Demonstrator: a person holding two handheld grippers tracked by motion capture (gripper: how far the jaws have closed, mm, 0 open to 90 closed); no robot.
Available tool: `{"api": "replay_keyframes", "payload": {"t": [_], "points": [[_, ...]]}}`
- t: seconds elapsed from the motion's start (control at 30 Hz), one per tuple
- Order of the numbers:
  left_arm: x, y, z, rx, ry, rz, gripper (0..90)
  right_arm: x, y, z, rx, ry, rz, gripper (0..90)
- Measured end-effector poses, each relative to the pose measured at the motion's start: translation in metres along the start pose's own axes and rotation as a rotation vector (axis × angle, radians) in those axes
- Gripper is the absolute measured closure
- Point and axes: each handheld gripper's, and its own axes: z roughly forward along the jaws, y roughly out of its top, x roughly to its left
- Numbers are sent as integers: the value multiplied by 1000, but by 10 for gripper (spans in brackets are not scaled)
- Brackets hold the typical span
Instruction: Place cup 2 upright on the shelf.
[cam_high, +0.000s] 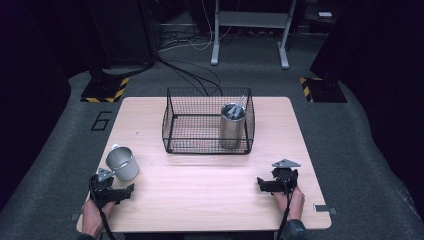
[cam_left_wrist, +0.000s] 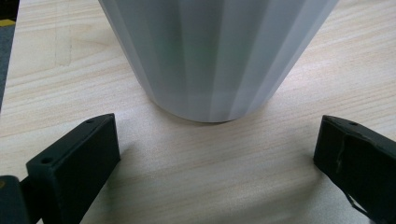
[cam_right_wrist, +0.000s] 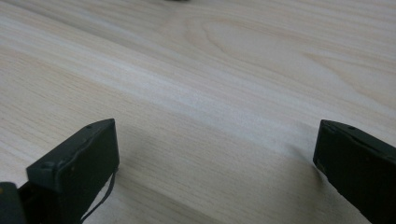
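The mug (cam_high: 122, 163) stands on the desk (cam_high: 210, 185) just ahead of the left tongs (cam_high: 131, 188), whose jaws gape apart. The right tongs (cam_high: 260, 183) rest spread on bare wood.

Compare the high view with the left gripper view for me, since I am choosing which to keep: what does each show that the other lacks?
High view alone: the wire basket holding a tall steel tumbler, the right gripper resting open on the table, both hands, and the mug's open top.

Left gripper view alone: the left gripper's black jaws up close, spread wide, with bare wood between them and the mug's base just ahead, untouched.

Both: the metal mug, the left gripper and the wooden table.
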Motion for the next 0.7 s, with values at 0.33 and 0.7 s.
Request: {"api": "replay_keyframes", "payload": {"t": [0.33,0.7], "points": [[2,-5,-6,1,-8,5,1,-1,-5,2,-14,8,-14,0],[13,2,-38,-75,-75,-37,1,-2,-10,-3,-14,11,-12,0]]}}
